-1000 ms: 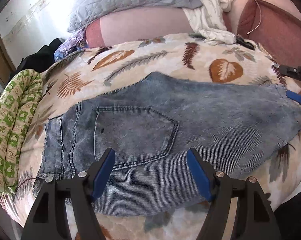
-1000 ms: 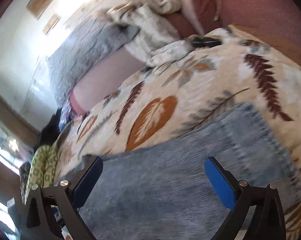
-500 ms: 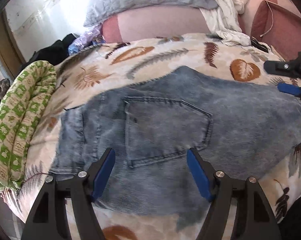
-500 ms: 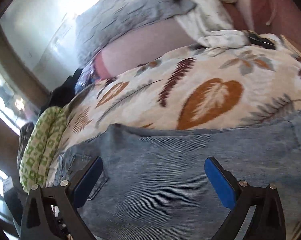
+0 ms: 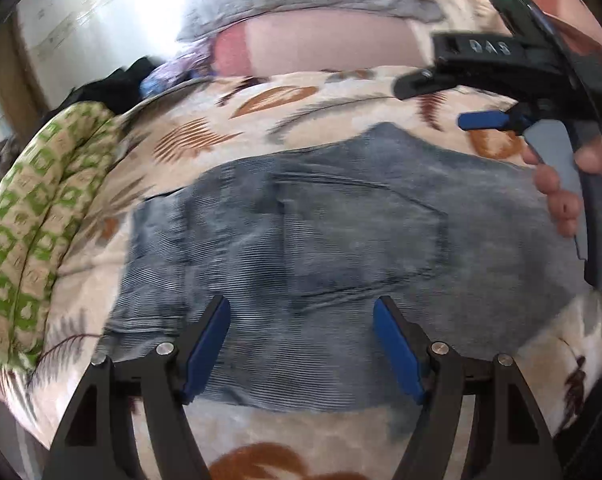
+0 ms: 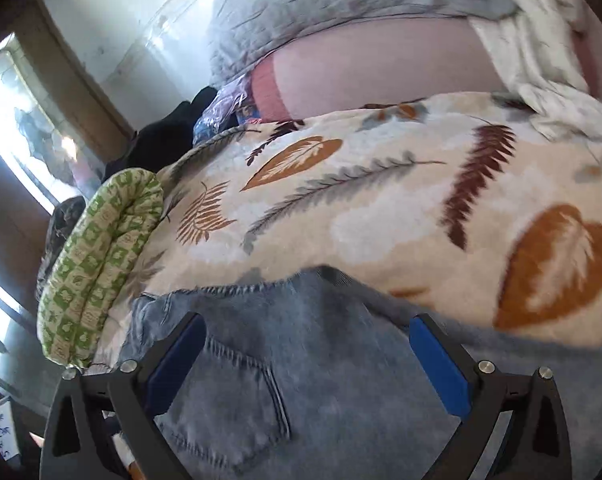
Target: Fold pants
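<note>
Left wrist view | pants (image 5: 341, 232) spread flat, pocket up, on leaf-print blanket (image 5: 301, 96), lying ahead of and between the jaws | left gripper (image 5: 301, 344) jaws apart, empty | right gripper (image 6: 307, 354) jaws apart above denim | green checked cushion (image 5: 33, 216) left of jaws

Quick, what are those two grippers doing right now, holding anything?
Left gripper: open, holding nothing, above the jeans.
Right gripper: open, holding nothing, also over the jeans.
</note>
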The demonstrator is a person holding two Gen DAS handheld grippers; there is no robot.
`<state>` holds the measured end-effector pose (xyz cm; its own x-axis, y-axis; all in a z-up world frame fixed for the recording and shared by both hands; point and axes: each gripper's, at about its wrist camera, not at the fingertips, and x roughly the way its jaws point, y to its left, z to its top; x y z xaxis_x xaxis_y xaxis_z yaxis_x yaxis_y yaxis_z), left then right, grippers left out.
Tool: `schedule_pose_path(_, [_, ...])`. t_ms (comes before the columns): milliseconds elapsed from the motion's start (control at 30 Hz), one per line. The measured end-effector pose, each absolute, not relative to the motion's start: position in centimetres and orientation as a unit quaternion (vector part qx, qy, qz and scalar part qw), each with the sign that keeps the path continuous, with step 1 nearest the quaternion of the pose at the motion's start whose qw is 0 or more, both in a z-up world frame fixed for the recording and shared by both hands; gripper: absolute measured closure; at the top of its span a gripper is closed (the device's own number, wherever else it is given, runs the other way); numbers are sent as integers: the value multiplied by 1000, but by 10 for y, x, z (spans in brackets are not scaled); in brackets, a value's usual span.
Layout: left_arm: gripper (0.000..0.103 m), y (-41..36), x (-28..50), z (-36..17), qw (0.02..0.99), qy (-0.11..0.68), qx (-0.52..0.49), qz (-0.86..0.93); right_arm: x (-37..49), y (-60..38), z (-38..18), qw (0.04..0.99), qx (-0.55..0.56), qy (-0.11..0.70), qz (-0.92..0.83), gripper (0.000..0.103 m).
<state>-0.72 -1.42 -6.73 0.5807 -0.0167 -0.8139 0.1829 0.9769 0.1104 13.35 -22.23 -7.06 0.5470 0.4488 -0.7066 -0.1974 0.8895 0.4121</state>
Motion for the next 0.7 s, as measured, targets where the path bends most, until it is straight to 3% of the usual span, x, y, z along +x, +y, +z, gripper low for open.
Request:
schedule_pose_path(167, [28, 9, -5, -65, 879, 472, 34, -57, 164, -206, -80, 859, 117, 461, 192, 5])
schedule_pose_path(333, [28, -3, -10, -66, 868, 484, 33, -107, 185, -198, -88, 849, 100, 478, 200, 13])
schedule_pose_path(400, [28, -7, -8, -68, 865, 488, 39, -111, 189, -196, -94, 838, 100, 494, 209, 23])
schedule_pose_path(533, [28, -9, -2, -74, 859, 500, 36, -108, 191, -188, -108, 822, 83, 520, 214, 26])
schedule_pose_path(600, [28, -9, 0, -77, 856, 504, 36, -106, 190, -184, -111, 817, 71, 531, 216, 40])
schedule_pose_path(700, [28, -9, 2, -80, 856, 505, 41, -105, 187, -182, -114, 814, 62, 538, 212, 49])
